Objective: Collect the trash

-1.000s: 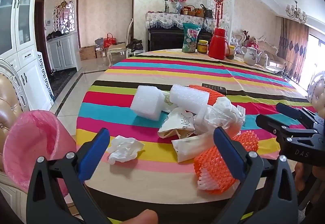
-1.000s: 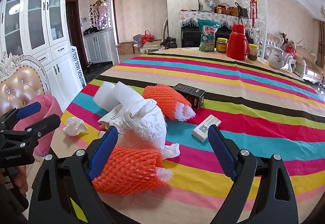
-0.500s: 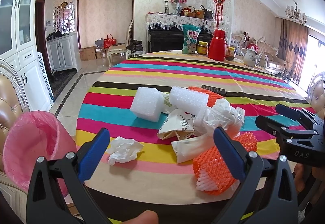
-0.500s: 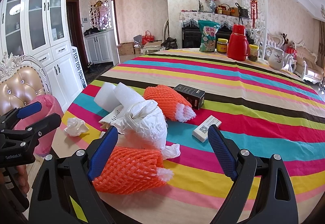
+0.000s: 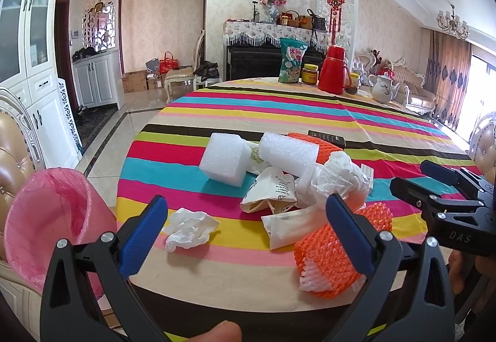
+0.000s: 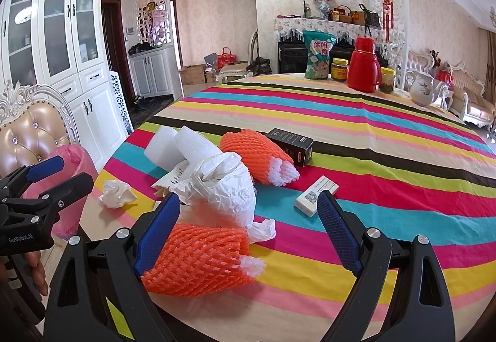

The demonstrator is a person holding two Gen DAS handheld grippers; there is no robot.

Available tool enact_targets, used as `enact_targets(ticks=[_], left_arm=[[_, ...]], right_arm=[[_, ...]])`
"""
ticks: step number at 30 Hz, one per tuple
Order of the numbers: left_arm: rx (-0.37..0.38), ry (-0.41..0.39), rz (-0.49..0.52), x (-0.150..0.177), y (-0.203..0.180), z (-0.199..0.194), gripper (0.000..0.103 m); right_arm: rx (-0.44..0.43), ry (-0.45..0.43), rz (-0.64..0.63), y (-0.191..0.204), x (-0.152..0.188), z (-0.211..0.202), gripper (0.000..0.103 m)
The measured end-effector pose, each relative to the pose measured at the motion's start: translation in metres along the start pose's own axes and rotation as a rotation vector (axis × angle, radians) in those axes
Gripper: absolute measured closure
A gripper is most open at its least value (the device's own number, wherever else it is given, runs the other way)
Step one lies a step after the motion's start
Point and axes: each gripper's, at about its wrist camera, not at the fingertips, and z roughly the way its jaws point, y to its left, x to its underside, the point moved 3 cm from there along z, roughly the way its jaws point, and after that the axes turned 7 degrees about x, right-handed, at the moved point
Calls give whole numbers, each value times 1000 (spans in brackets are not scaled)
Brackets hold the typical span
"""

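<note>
Pink-lined bin (image 5: 52, 218) is sitting by the table edge, its inside hidden from me, while I'm hovering the left gripper (image 5: 245, 230) and right gripper (image 6: 248, 227) — both wide, holding nothing — over trash (image 5: 310, 184) lying heaped on the tablecloth (image 6: 387, 131), collecting seemingly unstarted.

left gripper (image 5: 246, 233) jaws spread wide, right gripper (image 6: 248, 230) likewise

Both views are bright and sharp. Daylight enters from the window (image 5: 483, 87) at the right, which is overexposed. Shadows on the tablecloth (image 6: 387, 137) are soft. The fisheye bends straight lines, and the corners are black.
</note>
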Motion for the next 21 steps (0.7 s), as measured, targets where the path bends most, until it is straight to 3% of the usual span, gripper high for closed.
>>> enact_targets(ticks=[21], left_arm=[[-1,-1,0,1,1,-1,4]], right_arm=[[-4,-7,-2,1,-1,-2,19]])
